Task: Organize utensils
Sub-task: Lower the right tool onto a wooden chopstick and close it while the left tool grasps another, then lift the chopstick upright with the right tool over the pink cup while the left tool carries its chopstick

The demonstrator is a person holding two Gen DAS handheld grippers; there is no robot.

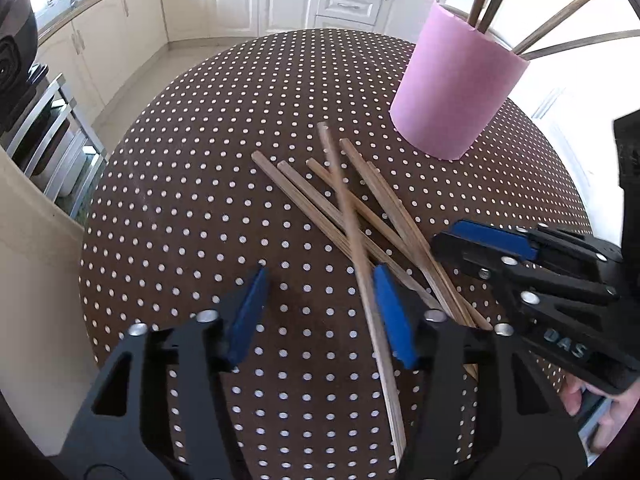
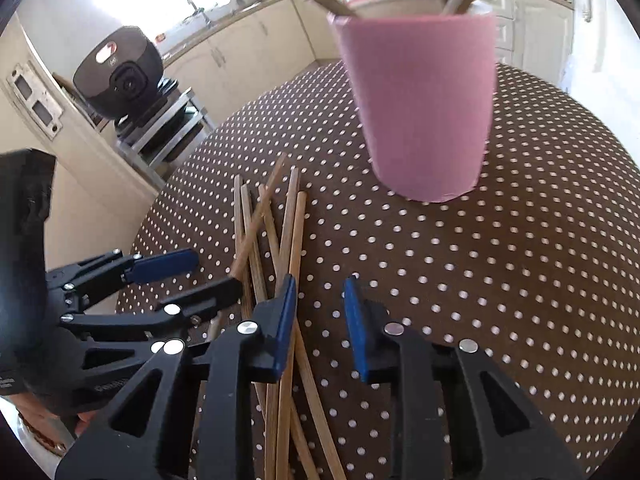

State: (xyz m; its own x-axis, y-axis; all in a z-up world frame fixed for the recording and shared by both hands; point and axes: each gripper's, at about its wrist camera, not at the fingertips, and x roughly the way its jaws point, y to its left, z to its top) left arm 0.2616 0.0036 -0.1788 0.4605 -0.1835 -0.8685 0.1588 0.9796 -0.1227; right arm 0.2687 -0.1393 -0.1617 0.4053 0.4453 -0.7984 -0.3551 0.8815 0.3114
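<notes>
Hovering both sets of jaws over the loose chopsticks (image 1: pixel 360 216) on the dotted counter (image 1: pixel 200 200).

Left gripper (image 1: pixel 320 312): jaws apart, one blurred chopstick (image 1: pixel 362 280) running up between them, close against the right-hand pad. Can't tell if it's touching the pad. No clamp on it.

Right gripper (image 2: pixel 320 320): jaws apart with a narrow gap, only bare counter between them. The pile runs under and past its left finger (image 2: pixel 286 320), not in the gap.

Pink cup (image 1: pixel 456 88) stands upright just beyond the far tips of the pile, a few chopsticks already leaning out of it.

Handling, my read: thin wooden sticks, light, stiff, smooth-sided. They'll roll and pivot if pinched near an end, and the crossed ones will drag neighbours along. Best to grab one stick at about mid-length, square across the flat faces. Go for the top crossing stick first, since it lies over the rest. Cup looks light and tall, so a sideways knock from a stick could tip it. Drop in from above.
</notes>
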